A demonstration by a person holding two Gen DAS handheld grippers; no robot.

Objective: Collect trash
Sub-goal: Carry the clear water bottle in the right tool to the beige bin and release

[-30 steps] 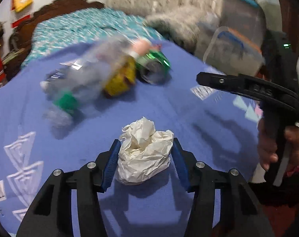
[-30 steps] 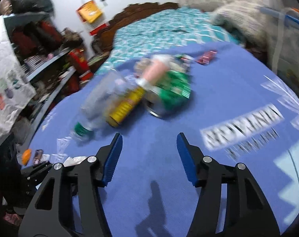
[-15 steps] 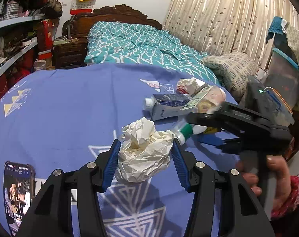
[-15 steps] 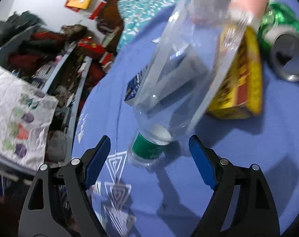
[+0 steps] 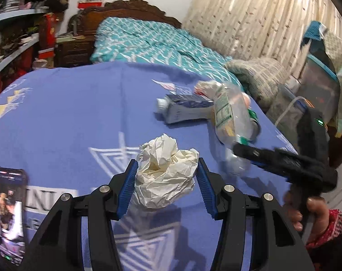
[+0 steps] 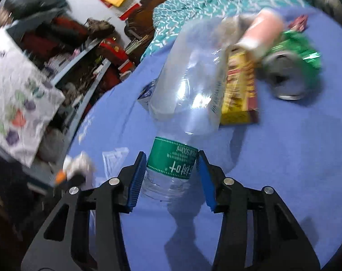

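Note:
My left gripper [image 5: 166, 180] is shut on a crumpled white paper ball [image 5: 165, 177] and holds it above the blue table cover [image 5: 69, 113]. My right gripper [image 6: 172, 169] has its blue pads on both sides of a clear plastic bottle [image 6: 189, 103], at the green label [image 6: 172, 163]. In the left wrist view the right gripper [image 5: 281, 160] reaches in from the right at the bottle [image 5: 231, 122]. A yellow box [image 6: 238, 90], a crushed green can [image 6: 292, 67] and a pink-capped tube [image 6: 265, 29] lie behind the bottle. A blue carton [image 5: 184, 110] lies beside them.
A phone [image 5: 9, 212] lies at the table's near left edge. A bed with a teal cover [image 5: 152, 43] stands behind the table. Shelves with clutter [image 6: 58, 45] are at the left. Plastic bins [image 5: 315, 90] and a cushion [image 5: 259, 76] stand at the right.
My right gripper has moved forward around the clear bottle and narrowed onto its green label. My left gripper still holds the paper ball; its view has shifted slightly.

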